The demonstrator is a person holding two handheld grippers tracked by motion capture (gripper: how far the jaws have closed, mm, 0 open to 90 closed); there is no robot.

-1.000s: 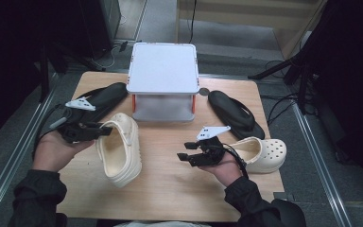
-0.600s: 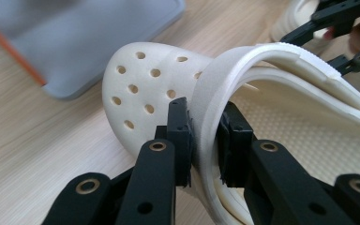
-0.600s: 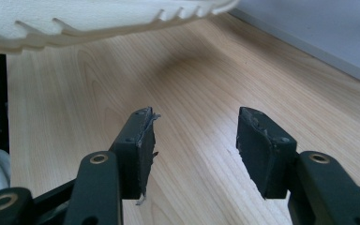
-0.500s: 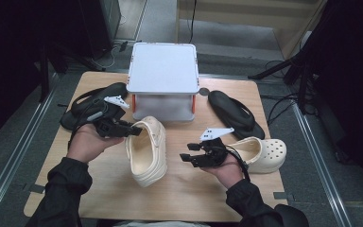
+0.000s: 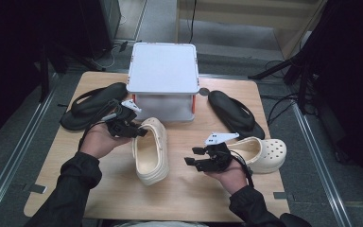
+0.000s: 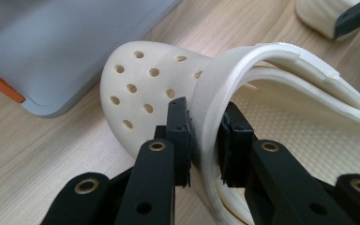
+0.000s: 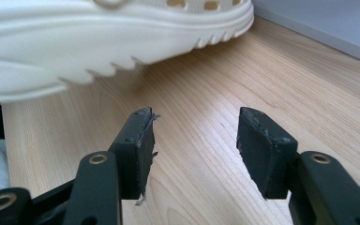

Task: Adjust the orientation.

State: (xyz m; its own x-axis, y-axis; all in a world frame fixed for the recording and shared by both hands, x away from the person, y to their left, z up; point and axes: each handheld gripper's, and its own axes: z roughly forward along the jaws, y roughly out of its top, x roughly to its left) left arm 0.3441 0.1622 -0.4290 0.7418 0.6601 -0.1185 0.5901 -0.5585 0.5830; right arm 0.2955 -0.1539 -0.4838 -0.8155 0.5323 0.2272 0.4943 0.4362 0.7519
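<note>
Clearly, left gripper (image 5: 139,133) clamps strap of cream clog (image 5: 150,152) at table (image 5: 179,198) centre, before grey box (image 5: 163,78). Right gripper (image 5: 193,156) jaws wide apart, nothing between, hovering beside clog. Second clog (image 5: 264,153) partly hidden behind right hand (image 5: 229,172); in right gripper view clog sole blurred, cut off at top.

Bare worktop (image 5: 189,196) lies open at six o'clock, in front of the cream clog (image 5: 150,151) at the centre. At twelve o'clock the grey lidded box (image 5: 163,78) blocks the way. A black flip-flop (image 5: 92,104) lies at ten o'clock, another black flip-flop (image 5: 235,113) at two. The second cream clog (image 5: 264,153) closes off three o'clock. A clear lane of wood runs between the two clogs.
</note>
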